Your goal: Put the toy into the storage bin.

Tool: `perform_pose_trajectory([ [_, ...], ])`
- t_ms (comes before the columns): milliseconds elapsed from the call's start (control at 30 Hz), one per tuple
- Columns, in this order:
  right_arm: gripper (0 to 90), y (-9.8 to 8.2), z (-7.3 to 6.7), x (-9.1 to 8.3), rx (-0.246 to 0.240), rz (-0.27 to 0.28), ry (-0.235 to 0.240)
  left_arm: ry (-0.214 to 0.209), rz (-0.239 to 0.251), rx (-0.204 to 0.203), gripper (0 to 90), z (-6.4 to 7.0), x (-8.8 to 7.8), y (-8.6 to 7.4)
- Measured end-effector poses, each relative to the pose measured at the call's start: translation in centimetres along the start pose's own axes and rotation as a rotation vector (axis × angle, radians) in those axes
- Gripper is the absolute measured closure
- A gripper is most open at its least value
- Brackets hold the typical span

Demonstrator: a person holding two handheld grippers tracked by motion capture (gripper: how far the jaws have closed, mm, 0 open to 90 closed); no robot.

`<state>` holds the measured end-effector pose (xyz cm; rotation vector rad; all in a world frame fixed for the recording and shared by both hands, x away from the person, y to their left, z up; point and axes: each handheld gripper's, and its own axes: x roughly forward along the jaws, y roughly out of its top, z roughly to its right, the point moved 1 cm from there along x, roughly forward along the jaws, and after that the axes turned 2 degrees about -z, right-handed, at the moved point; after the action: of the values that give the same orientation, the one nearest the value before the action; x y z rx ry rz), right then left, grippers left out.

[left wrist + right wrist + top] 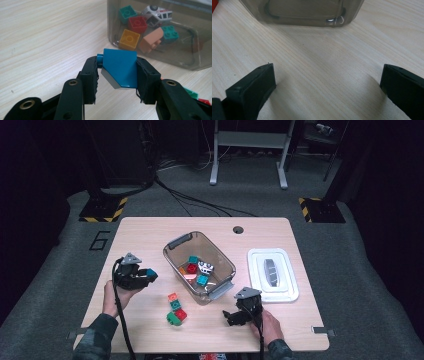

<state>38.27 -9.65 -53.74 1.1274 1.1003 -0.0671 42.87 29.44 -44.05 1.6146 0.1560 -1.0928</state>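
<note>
1. The left gripper is clamped on a teal-blue plastic building block with a sloped face. Both black pads press its sides, and it is held clear above the pale wooden table.
2. From above, that block sits at the gripper's tip, just left of the clear grey-tinted plastic bin and near its left wall.
3. Inside the bin lie a yellow brick, a red brick, two teal-green bricks, a peach-coloured piece and a small white toy car.
4. On the table just in front of the bin stands a small cluster of joined bricks, orange, teal, red and green.
5. The right gripper rests low over the table near the bin's front corner, its jaws wide apart with bare wood between them.
6. The bin's white plastic lid lies flat to the right of the bin, apart from it.
</note>
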Motion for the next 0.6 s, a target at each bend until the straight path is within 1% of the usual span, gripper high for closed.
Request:
perform_pose_trajectory([
  [100,0.0,0.0,0.0,0.0,0.0,0.0,0.0,0.003,0.005,0.002,57.2,0.0,-0.3,0.4],
  [133,0.0,0.0,0.0,0.0,0.0,0.0,0.0,0.005,0.001,0.012,57.2,-0.1,-0.5,0.6],
  [167,0.0,0.0,0.0,0.0,0.0,0.0,0.0,0.008,0.012,0.005,57.2,0.0,-0.5,0.7],
  [233,0.0,0.0,0.0,0.0,0.0,0.0,0.0,0.009,0.017,0.007,57.2,0.0,-0.8,1.1],
  [267,0.0,0.0,0.0,0.0,-0.002,-0.001,0.0,0.01,0.015,0.015,57.2,-0.1,-0.9,1.2],
  [300,0.0,0.0,0.0,0.0,0.0,0.0,0.0,0.01,0.023,0.01,57.2,-0.1,-1.1,1.3],
  [400,0.0,0.0,0.0,0.0,0.0,0.0,0.0,0.022,0.032,0.019,57.2,-0.1,-1.5,1.9],
  [433,0.0,0.0,0.0,0.0,0.0,0.0,0.0,0.019,0.03,0.023,57.2,-0.2,-1.7,2.2],
  [600,0.0,0.0,0.0,0.0,-0.002,-0.001,0.0,0.024,0.05,0.029,57.2,-0.1,-2.4,3.3],
])
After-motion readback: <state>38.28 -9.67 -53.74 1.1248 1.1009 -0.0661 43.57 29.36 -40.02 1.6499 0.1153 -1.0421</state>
